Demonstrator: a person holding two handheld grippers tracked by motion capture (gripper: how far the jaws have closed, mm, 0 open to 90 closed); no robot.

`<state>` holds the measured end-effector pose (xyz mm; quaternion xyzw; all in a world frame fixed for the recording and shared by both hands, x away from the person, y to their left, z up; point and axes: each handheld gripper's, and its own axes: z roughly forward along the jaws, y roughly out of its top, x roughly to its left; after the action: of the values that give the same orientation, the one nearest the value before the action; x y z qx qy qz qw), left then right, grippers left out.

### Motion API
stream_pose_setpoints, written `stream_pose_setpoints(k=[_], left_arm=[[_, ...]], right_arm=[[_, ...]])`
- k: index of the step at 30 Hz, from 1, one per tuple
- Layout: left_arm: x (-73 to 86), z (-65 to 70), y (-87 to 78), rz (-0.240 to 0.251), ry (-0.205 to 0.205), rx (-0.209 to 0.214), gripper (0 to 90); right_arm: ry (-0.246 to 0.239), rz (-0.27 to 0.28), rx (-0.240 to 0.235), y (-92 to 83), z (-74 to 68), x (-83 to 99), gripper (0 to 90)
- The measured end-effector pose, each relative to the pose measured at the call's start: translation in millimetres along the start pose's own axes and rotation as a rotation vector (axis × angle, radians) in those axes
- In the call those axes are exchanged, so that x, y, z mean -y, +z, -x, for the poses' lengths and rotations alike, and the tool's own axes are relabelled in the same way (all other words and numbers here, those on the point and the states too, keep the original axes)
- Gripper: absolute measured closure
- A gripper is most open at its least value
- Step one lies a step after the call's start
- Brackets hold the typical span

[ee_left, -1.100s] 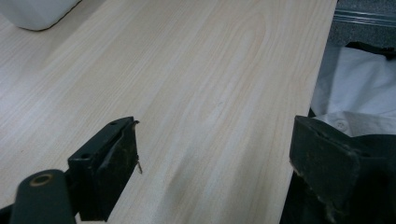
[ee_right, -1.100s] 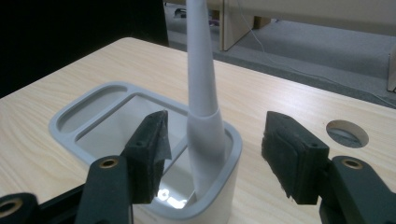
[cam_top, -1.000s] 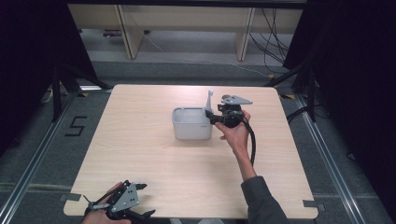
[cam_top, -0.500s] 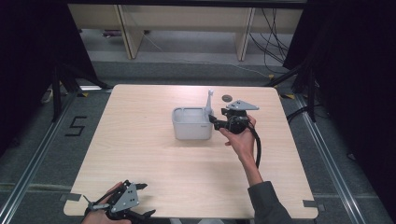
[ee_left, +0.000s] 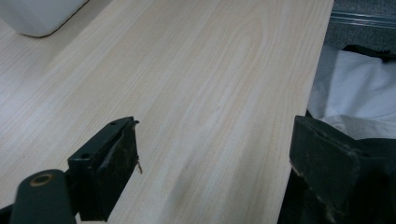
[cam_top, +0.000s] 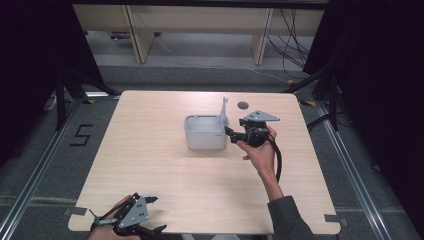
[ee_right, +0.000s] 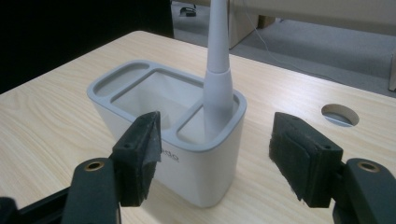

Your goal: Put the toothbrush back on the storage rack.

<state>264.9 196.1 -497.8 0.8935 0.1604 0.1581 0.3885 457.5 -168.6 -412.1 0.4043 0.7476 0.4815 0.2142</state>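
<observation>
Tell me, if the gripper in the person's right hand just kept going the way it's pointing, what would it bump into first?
Probably the white caddy: the right gripper points at its near corner, open jaws either side.

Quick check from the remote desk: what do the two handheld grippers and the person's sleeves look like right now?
Both the left gripper and the right gripper are black, each with two blocky jaws faced by worn dark pads and brass-coloured pivot rivets. Each carries a grey three-cornered plate on top. A black cable trails from the right one. The right forearm wears a dark grey sleeve.
</observation>
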Motion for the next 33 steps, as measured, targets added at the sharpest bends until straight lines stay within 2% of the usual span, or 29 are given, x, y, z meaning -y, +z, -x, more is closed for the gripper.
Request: stream_pose_setpoints(k=[1,2,3,4,5,7,8,9,10,12,15,16,17,18,19,20,22,25,26,27,28,29,30,33], left_arm=[[0.1,0.0,0.0,0.002,0.001,0.005,14.8],[0.3,1.3,1.1,0.014,-0.016,0.007,14.8],[0.3,0.0,0.2,-0.001,0.000,0.006,14.8],[0.3,-0.1,0.2,-0.002,-0.001,0.005,14.8],[0.3,-0.4,0.2,-0.003,0.000,0.003,14.8],[0.2,0.0,0.1,0.000,0.000,0.005,14.8],[0.3,1.4,1.1,0.014,-0.017,0.008,14.8],[0.2,0.1,0.2,-0.001,0.000,0.006,14.8],[0.2,-0.1,0.2,-0.002,0.001,0.005,14.8],[0.3,1.0,1.0,0.008,-0.012,0.007,14.8],[0.3,1.4,1.4,0.009,-0.017,0.007,14.8],[0.2,-0.1,0.5,-0.005,0.001,0.005,14.8],[0.3,0.1,0.5,-0.004,-0.001,0.006,14.8],[0.4,0.3,0.5,-0.003,-0.002,0.006,14.8],[0.7,1.8,1.9,0.015,-0.020,0.001,14.8],[0.5,0.6,0.9,-0.002,-0.002,-0.001,14.8],[0.3,1.0,1.3,0.006,-0.012,0.007,14.8],[0.8,2.1,2.1,0.015,-0.019,-0.003,14.8],[0.6,0.6,1.0,-0.002,-0.001,-0.004,14.8],[0.3,0.2,0.6,-0.007,0.000,-0.002,14.8],[0.3,0.1,0.6,-0.003,0.000,0.006,14.8],[0.5,1.5,1.6,0.012,-0.017,0.010,14.8],[0.7,2.0,2.0,0.014,-0.018,0.002,14.8],[0.4,0.6,1.1,-0.004,0.000,-0.007,14.8]], right_arm=[[0.007,-0.005,-0.001,-1.4,-0.2,0.8,34.1],[-0.009,0.002,0.017,-2.2,0.6,1.3,34.0],[0.026,-0.016,0.003,-3.8,-0.7,2.1,33.9],[0.000,-0.010,-0.005,-3.5,1.2,2.4,33.9],[0.017,-0.007,-0.005,-4.1,0.7,3.3,33.9],[0.002,-0.006,-0.011,-5.3,1.4,5.2,33.5],[0.021,-0.008,-0.002,-6.7,0.2,6.2,33.5],[0.041,-0.015,-0.020,-7.5,-0.4,7.2,33.5],[0.029,-0.014,-0.031,-7.5,0.4,8.1,33.5],[0.013,-0.005,-0.018,-8.8,0.6,9.5,33.4],[0.030,-0.024,-0.023,-11.7,-1.6,10.7,32.9],[0.029,-0.020,-0.030,-11.3,-1.7,11.0,32.8],[0.010,-0.010,-0.025,-11.0,-0.6,11.2,32.7],[0.024,-0.025,-0.034,-12.0,-1.7,11.3,32.6],[0.019,-0.011,-0.022,-12.7,-2.0,11.9,32.6],[0.021,-0.015,-0.032,-13.3,-2.2,12.1,32.4],[0.006,-0.022,-0.023,-14.5,-2.2,12.5,31.9],[0.012,-0.017,-0.026,-15.8,-4.1,14.9,31.2],[0.014,-0.024,-0.051,-15.7,-4.3,15.3,30.7],[0.026,-0.036,-0.057,-16.9,-5.1,15.7,30.0],[0.021,-0.022,-0.053,-17.2,-5.1,16.5,29.5],[0.045,-0.028,-0.057,-17.6,-6.8,17.5,28.9],[0.032,-0.033,-0.061,-18.4,-6.4,17.9,27.8],[0.036,-0.043,-0.063,-20.3,-7.6,19.8,23.8]])
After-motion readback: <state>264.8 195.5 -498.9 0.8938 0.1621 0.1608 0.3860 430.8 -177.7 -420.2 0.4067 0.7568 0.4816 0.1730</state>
